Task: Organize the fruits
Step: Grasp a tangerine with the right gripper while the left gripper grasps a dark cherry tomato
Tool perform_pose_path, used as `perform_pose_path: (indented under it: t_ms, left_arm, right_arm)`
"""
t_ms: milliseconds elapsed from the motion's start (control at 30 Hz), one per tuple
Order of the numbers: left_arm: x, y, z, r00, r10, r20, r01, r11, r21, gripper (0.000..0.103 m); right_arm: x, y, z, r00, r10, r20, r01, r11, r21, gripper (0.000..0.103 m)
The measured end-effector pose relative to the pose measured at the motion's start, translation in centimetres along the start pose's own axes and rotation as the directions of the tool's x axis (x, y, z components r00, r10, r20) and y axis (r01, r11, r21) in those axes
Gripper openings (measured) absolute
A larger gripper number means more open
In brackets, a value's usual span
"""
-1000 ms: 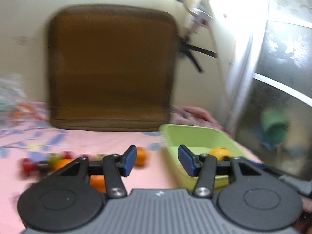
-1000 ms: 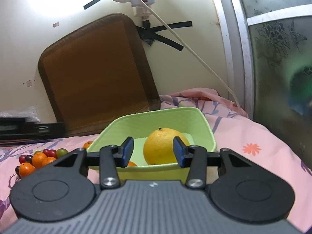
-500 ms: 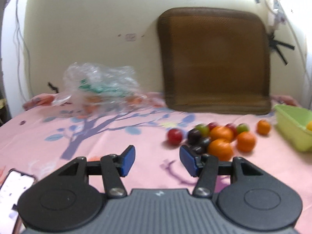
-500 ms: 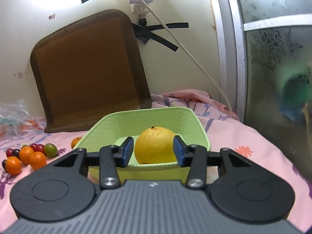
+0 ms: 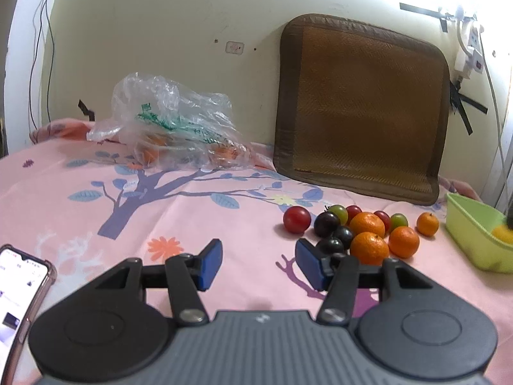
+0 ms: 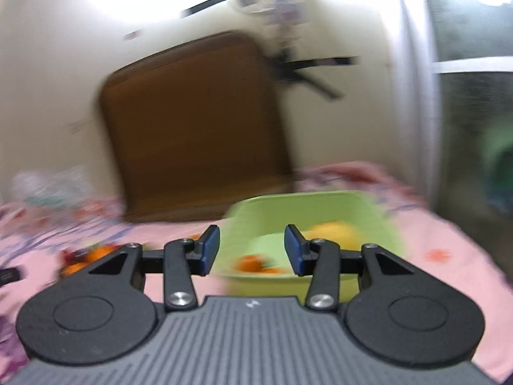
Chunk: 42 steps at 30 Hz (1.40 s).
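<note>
A cluster of small fruit lies on the pink sheet: several oranges (image 5: 368, 247), a red fruit (image 5: 297, 219), dark grapes (image 5: 326, 224) and green ones. My left gripper (image 5: 258, 266) is open and empty, just left of and short of the cluster. A green basket (image 5: 471, 237) stands to the right with a yellow fruit (image 5: 503, 233) in it. In the blurred right wrist view, my right gripper (image 6: 252, 250) is open and empty in front of the basket (image 6: 378, 211), which holds the yellow fruit (image 6: 333, 232) and small oranges (image 6: 253, 263).
A crumpled clear plastic bag (image 5: 173, 122) with oranges in it lies at the back left. A brown mat (image 5: 362, 109) leans on the wall. A phone (image 5: 19, 298) lies at the left edge. A power strip and cable (image 5: 468, 51) hang at the right.
My left gripper has swung left from the basket to face the fruit cluster. My right gripper has released the yellow fruit into the basket and is pulling back to the left.
</note>
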State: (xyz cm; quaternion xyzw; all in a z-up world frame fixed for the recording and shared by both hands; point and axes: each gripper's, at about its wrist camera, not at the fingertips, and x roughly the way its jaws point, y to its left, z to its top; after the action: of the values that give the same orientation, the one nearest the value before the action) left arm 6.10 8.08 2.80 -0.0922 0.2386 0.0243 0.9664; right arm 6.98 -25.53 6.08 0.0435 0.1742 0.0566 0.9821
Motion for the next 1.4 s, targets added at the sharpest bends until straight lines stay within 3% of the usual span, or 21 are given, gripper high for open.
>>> perform_pose_path:
  t_ms: [100,200,300,467,633,667,733,867,1067,1233,1367,1400]
  left_arm:
    - [0.1,0.8,0.1,1.000,-0.013,-0.007,0.013,0.999,-0.045,0.051]
    - [0.4,1.5,0.1,0.999,-0.032,-0.017,0.031,0.996,-0.090,0.051]
    - [0.4,1.8,0.1,0.999,-0.047,-0.016,0.045,0.994,-0.103,0.051]
    - [0.2,1.1,-0.1,0.999,-0.045,-0.001,0.045,0.997,-0.069,0.051]
    - [0.1,0.9,0.0,0.999,-0.038,0.006,0.038,0.998,-0.058,0.051]
    - [0.1,1.0,0.0,0.999,-0.039,0.007,0.039,0.997,-0.059,0.052]
    - [0.1,1.1,0.0,0.999,-0.043,0.010,0.043,0.997,-0.063,0.051]
    - [0.4,1.1,0.1,0.998,-0.055,-0.003,0.055,0.997,-0.053,0.051]
    - [2.0,-3.2,0.6,0.996,-0.086,-0.037,0.090,0.986,0.137,0.051]
    - [4.9,-6.3,0.7,0.987,-0.099,-0.124,0.123,0.971,0.206,0.050]
    - [5.9,-6.2,0.4,0.981,-0.084,-0.175,0.117,0.974,0.192,0.027]
    - [5.9,-5.8,0.5,0.979,-0.098,-0.176,0.128,0.977,0.169,0.027]
  right_arm:
    - [1.8,4.2,-0.5,0.986,0.134,-0.099,-0.140,0.989,-0.047,0.047]
    - [4.2,8.5,-1.4,0.948,0.235,-0.213,-0.260,0.961,-0.098,0.047]
    - [6.1,11.9,-2.5,0.937,0.234,-0.260,-0.282,0.945,-0.166,0.047]
    - [8.4,14.1,-2.3,0.927,0.261,-0.269,-0.310,0.937,-0.158,0.052]
    - [9.5,14.5,-2.7,0.892,0.299,-0.338,-0.358,0.925,-0.127,0.047]
    - [9.6,14.6,-3.0,0.891,0.294,-0.346,-0.356,0.925,-0.131,0.042]
    - [9.3,14.7,-3.1,0.896,0.290,-0.335,-0.349,0.928,-0.128,0.042]
    - [6.7,13.0,-2.4,0.925,0.289,-0.247,-0.331,0.932,-0.151,0.041]
    - [2.8,8.2,-2.7,0.944,0.260,-0.203,-0.295,0.940,-0.168,0.042]
    - [3.3,6.0,-3.7,0.950,0.208,-0.232,-0.245,0.959,-0.145,0.042]
    - [4.2,5.6,-3.9,0.941,0.214,-0.261,-0.246,0.964,-0.098,0.042]
    - [4.3,5.7,-4.0,0.937,0.217,-0.273,-0.252,0.963,-0.100,0.042]
